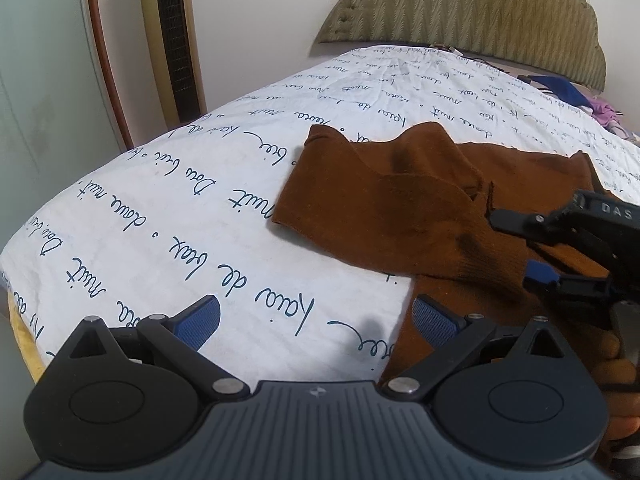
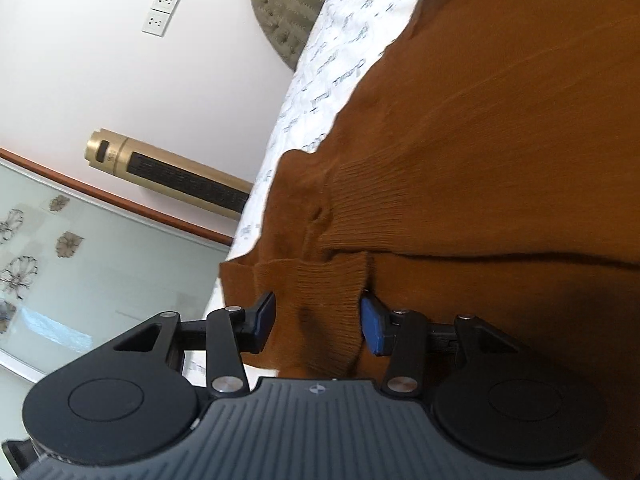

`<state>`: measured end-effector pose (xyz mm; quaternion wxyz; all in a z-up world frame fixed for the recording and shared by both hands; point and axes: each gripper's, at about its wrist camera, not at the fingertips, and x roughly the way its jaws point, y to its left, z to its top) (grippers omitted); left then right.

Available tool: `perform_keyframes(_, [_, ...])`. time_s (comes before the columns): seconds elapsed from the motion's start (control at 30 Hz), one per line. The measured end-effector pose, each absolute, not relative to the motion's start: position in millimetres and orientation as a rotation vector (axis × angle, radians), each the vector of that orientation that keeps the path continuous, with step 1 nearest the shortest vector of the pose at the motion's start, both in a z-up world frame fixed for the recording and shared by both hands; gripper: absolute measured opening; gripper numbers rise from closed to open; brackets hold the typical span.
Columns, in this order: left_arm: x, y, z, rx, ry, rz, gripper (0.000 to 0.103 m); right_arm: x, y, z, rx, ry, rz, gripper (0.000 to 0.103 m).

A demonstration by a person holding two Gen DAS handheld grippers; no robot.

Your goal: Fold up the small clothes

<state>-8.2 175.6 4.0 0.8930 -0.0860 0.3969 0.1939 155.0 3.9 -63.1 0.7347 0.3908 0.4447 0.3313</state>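
A brown knit sweater lies on a bed with a white sheet printed with blue handwriting. My left gripper is open and empty, low over the sheet at the sweater's near left edge. My right gripper reaches into the left wrist view from the right, over the sweater. In the right wrist view the right gripper has its jaws partly open around a ribbed cuff or hem of the sweater. The blue pads stand either side of the fabric, not pinched shut.
A padded olive headboard stands at the bed's far end. Blue and pink clothes lie at the far right. A gold tower fan and a glass door with a flower pattern stand left of the bed.
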Motion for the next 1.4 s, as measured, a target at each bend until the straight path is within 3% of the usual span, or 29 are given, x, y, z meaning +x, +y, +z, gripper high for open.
perform_keyframes(0.07, [-7.5,176.4,3.2,-0.178,0.825,0.404,0.103,156.1,10.7,-59.1,0.837,0.976,0.734,0.045])
perform_keyframes(0.17, [-6.5,175.5,4.2,-0.175,0.821,0.402,0.103,155.6,13.7,-50.0,0.793,0.977,0.723,0.011])
perform_keyframes(0.43, [9.2,169.4,7.5,-0.186,0.830,0.358,0.103,151.9,-19.0,2.8,0.631,0.788,0.604,0.011])
perform_keyframes(0.83, [34.4,140.3,14.3,-0.145,0.822,0.288,0.103,154.8,-112.0,46.0,0.628,0.627,0.434,0.011])
perform_keyframes(1.4, [45.1,114.9,6.3,-0.129,0.853,0.223,0.103,104.2,-249.8,14.3,0.733,0.581,0.138,0.011])
